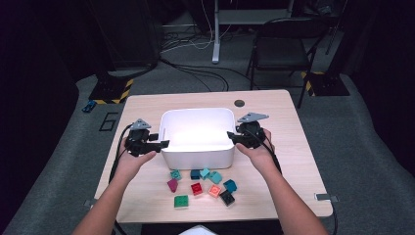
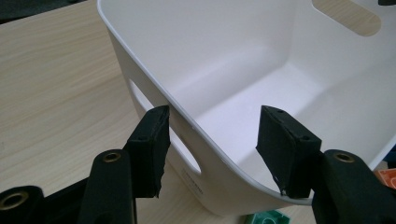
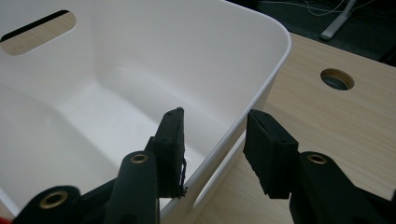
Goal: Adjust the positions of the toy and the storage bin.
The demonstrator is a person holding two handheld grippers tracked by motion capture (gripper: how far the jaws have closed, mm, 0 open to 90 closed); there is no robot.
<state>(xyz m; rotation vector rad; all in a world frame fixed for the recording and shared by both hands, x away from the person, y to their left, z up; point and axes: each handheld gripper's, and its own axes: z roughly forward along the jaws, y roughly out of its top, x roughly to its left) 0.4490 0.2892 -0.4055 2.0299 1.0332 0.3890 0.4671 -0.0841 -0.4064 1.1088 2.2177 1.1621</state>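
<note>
A white plastic bin (image 1: 197,134) with rounded corners and slot handles stands in the middle of the pale wooden counter (image 1: 274,105), empty inside. The left tool (image 1: 157,142) straddles the bin's left wall, one black jaw outside by the handle slot and the other inside; in the left gripper view (image 2: 212,140) the jaws stand spread, with a clear gap between the inner pad and the wall. The right tool (image 1: 234,137) straddles the opposite wall the same way (one jaw in, one out); in the right gripper view (image 3: 212,144) its jaws are set fairly close about the rim, but I cannot tell whether the pads press on the plastic. A scatter of small toy building bricks (image 1: 201,185) in teal, red, green, magenta and black lies on the counter just in front of the bin, apart from both tools.
</note>
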